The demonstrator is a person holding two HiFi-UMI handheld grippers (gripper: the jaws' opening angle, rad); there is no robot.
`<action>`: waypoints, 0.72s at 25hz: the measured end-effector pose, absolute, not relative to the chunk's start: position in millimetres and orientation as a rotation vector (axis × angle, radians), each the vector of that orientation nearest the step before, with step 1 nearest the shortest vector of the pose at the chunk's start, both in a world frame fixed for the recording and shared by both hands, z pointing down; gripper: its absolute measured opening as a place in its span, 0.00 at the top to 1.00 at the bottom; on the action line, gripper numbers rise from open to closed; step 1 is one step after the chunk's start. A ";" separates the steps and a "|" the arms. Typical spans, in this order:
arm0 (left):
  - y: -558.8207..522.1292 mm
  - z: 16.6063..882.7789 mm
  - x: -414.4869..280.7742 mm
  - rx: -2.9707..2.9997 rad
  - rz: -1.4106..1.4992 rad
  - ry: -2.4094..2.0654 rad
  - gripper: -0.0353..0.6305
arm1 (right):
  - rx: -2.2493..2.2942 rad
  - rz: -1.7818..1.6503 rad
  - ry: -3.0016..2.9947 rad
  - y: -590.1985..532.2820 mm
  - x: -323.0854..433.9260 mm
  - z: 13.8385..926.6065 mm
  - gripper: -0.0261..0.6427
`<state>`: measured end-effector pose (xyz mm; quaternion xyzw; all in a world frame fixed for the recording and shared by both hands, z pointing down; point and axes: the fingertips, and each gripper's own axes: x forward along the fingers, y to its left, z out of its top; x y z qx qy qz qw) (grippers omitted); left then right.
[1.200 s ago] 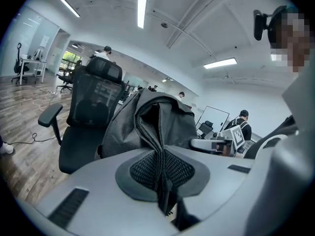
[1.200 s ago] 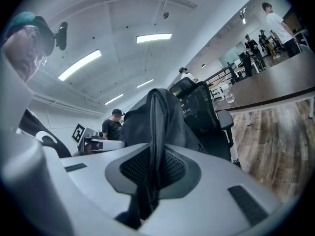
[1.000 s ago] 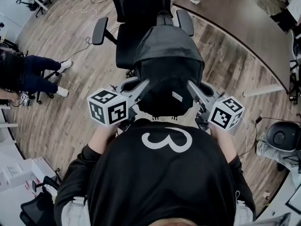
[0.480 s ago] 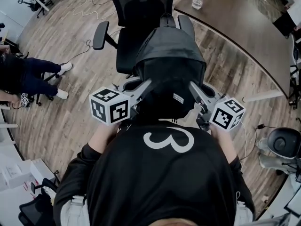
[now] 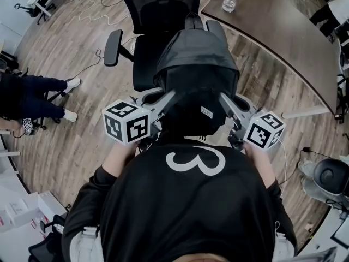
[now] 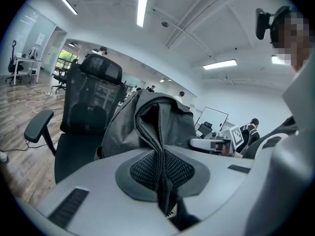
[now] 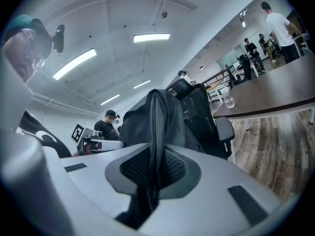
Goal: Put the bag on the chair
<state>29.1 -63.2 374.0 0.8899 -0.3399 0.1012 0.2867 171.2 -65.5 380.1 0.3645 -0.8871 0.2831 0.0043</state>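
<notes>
Wood-plank floor [image 5: 65, 135] runs under a dark curved table [image 5: 283, 42] and a black office chair [image 5: 158, 15]. The person's black shirt [image 5: 194, 201] bears a white "3". The black bag [image 5: 196, 70] hangs over the chair's seat. The left gripper [image 5: 163, 100] and right gripper [image 5: 224, 100] each pinch a fold of its fabric in narrowed jaws. The bag's small white label [image 5: 205, 112] is unreadable.

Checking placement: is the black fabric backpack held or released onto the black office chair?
Held: the left gripper and right gripper each clamp a fold of the backpack.

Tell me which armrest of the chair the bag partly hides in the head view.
The armrest on the table's side: the bag overlaps its near end. The other armrest shows whole over the floor.
</notes>
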 end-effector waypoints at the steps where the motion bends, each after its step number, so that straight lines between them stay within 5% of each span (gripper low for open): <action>1: -69.1 374.3 26.6 2.378 0.270 -0.905 0.89 | 1.145 0.889 -2.776 -71.3 168.7 380.4 0.87; 18: -199.3 383.9 -20.3 2.334 0.308 -0.880 0.89 | 1.159 0.970 -2.727 -197.3 122.3 390.9 0.87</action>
